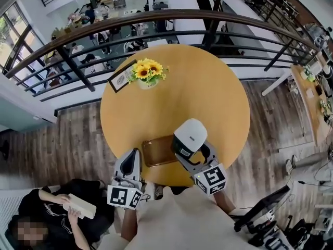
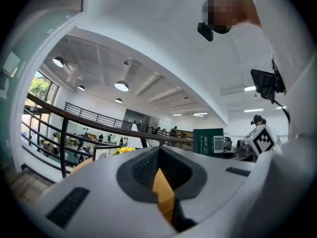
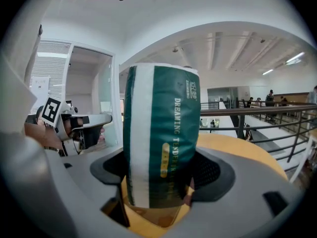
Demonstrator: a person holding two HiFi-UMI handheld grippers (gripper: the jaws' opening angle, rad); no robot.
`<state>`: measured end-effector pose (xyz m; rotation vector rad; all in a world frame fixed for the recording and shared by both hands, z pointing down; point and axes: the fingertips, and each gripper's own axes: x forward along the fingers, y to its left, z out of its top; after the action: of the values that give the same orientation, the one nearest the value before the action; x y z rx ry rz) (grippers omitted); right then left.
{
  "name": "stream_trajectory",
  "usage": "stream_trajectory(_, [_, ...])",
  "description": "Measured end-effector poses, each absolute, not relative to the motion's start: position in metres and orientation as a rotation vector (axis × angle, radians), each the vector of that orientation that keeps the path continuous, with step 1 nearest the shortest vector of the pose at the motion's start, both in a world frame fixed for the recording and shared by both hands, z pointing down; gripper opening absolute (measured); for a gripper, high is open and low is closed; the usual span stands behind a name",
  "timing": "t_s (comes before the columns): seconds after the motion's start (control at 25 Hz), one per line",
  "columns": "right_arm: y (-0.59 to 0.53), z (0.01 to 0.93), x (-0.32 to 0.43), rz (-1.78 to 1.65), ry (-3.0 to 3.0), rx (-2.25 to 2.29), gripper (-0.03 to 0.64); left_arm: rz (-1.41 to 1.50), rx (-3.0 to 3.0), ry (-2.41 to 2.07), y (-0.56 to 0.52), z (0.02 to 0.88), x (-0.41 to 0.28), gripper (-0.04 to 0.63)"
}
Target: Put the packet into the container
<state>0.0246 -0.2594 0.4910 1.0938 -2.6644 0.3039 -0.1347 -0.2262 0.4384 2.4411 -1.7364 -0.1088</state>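
Green-and-white packet point(image 3: 161, 138): pinched by one end in the right gripper point(image 3: 161, 180), most of its length sticking out beyond the jaws, over the near side of the round wooden surface point(image 1: 208, 98).
Brown rectangular container point(image 1: 154, 151): shallow tray at that near edge, partly under the right gripper.
Left gripper point(image 2: 161, 182): jaws pressed together, empty, beside the tray.
Risk: held by its end, the soft packet may sag or slip; released off-centre, it could tip over the low rim.
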Motion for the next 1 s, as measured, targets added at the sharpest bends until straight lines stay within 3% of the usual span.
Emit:
stream_trajectory(0.4, [-0.258, 0.521, 0.031, 0.284, -2.561, 1.028, 0.377, -0.044, 2.318, -1.763, -0.216, 0.463, -0.139, 0.005])
stream_trajectory(1.0, [-0.240, 0.596, -0.008, -0.378, -2.159, 0.652, 0.377, -0.049, 2.220, -1.840, -0.198, 0.474, -0.158, 0.005])
